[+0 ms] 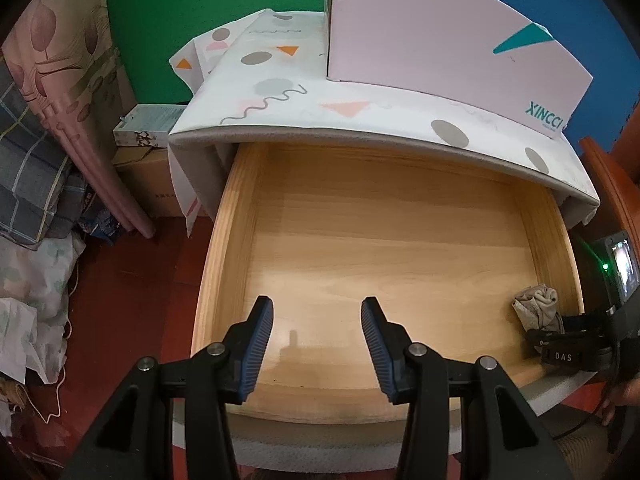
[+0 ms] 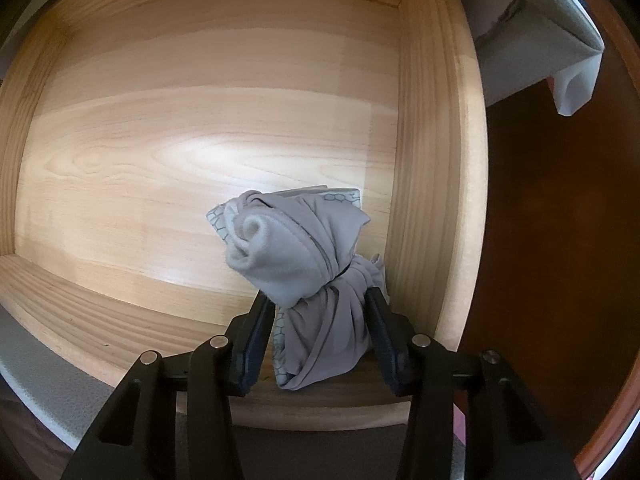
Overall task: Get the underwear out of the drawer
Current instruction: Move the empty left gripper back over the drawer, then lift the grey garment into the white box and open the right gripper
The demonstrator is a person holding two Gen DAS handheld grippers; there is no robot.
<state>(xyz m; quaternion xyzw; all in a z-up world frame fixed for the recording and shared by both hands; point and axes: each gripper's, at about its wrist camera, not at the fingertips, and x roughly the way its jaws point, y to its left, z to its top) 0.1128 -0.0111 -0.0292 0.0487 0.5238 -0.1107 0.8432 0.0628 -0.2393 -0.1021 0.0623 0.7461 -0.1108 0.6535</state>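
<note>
Left wrist view: left gripper (image 1: pixel 317 322) poised over the near part of the open drawer (image 1: pixel 216 280), blue-padded jaws standing apart, nothing between them, only bare pale wood below. Drawer pulled out from under a cabinet top draped in a patterned cloth (image 1: pixel 280 92) with grey dots, pink and orange triangles and squiggles. White box (image 1: pixel 440 28) with teal lettering resting on that cloth toward its right side. Grey underwear (image 1: pixel 538 306) bunched in the drawer's near right corner, close against the right wall. Part of the right gripper (image 1: pixel 568 350) reaching in at that corner from the right edge, black body just below the bundle; jaws hidden from this angle. Beside the cabinet on the left, a cardboard box (image 1: pixel 148 188) on the red floor with a smaller pale carton (image 1: pixel 150 124) on top, and a heap of bedding (image 1: pixel 36 184) further left.

Right wrist view: right gripper (image 2: pixel 320 304) pointing down into the drawer (image 2: pixel 436 160) at its near right corner. Underwear (image 2: pixel 296 256) rolled and twisted into a standing bundle, hexagon-printed band showing at the edges. Both pads pressed against the pinched waist of the bundle, fabric gathered into creases between them, so clamped on the underwear. Bundle's lower end resting on the drawer floor, just beside the right wall. Dark red floor (image 2: pixel 552 240) beyond that wall.
</note>
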